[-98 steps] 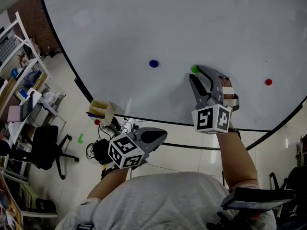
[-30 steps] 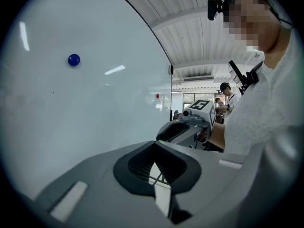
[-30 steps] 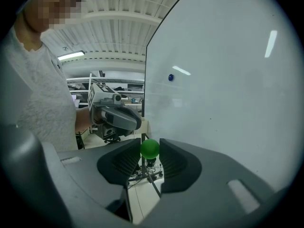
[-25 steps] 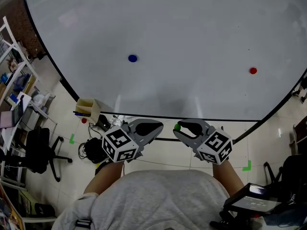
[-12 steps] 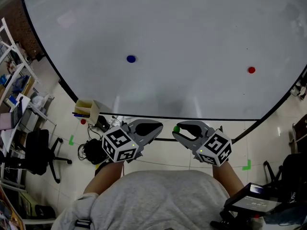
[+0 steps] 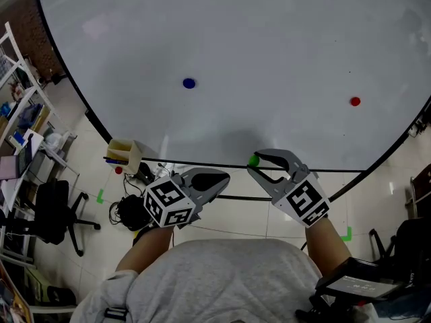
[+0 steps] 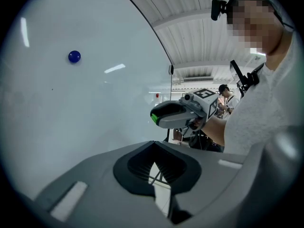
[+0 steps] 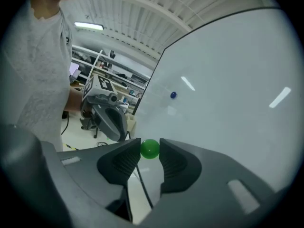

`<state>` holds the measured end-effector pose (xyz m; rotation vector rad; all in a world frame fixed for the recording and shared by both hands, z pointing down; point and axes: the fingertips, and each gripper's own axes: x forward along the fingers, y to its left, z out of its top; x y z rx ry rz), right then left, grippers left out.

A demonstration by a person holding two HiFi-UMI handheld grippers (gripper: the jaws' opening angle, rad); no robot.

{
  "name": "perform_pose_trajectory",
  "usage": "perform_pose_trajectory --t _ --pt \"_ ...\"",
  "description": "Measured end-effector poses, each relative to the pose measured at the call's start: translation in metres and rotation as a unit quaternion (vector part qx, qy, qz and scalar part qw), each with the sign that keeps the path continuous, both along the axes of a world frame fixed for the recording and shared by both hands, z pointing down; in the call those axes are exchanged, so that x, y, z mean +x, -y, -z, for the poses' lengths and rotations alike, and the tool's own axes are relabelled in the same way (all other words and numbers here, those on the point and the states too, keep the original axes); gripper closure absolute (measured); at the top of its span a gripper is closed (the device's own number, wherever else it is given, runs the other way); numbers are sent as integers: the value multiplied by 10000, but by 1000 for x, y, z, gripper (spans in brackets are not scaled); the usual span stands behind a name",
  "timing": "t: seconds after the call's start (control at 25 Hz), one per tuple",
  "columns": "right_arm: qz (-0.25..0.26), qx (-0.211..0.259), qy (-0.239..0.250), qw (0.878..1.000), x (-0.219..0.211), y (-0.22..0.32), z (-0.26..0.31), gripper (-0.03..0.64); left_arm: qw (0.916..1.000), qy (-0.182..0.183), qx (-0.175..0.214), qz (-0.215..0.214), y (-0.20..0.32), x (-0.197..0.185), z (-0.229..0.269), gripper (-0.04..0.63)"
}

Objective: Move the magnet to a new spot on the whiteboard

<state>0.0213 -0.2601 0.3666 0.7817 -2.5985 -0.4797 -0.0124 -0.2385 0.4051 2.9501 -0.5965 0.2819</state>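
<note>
My right gripper (image 6: pixel 256 162) is shut on a small green magnet (image 8: pixel 150 148), pinched between its fingertips; the green magnet (image 6: pixel 254 160) sits just at the whiteboard's lower edge in the head view. The big white whiteboard (image 6: pixel 269 59) carries a blue magnet (image 6: pixel 189 83) at centre left and a red magnet (image 6: pixel 355 101) at right. The blue magnet (image 7: pixel 74 56) also shows in the left gripper view, and as a small dot, the blue magnet (image 8: pixel 173 95), in the right gripper view. My left gripper (image 6: pixel 222 178) is shut with nothing in it, held below the board.
A wooden box (image 6: pixel 123 155) with pens stands on the floor below the board's left side. Shelves (image 6: pixel 20 99) and an office chair (image 6: pixel 57 207) are at the far left. Cables (image 6: pixel 131 210) lie on the tiled floor.
My right gripper, with the green magnet taken off the board earlier, has risen from below the board's edge up to that edge. The left gripper has stayed put.
</note>
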Motion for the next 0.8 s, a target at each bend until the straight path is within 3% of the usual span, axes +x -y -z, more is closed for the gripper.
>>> perform_pose_trajectory --t 0.2,0.44,0.6,0.8 --pt "-301 920 -497 9941 3 25 39 489 10000 21 -24 16 -2 -1 -2 611" --pt "-1074 2380 -1377 9554 10 68 81 489 10000 24 -44 76 -4 -5 -3 611" --pt "-1474 2851 -1615 9332 11 91 97 491 9999 18 -64 136 -4 -10 -4 611" --pt "-1744 3074 -1739 9191 10 110 103 491 9998 11 -88 189 -2 -15 -6 611"
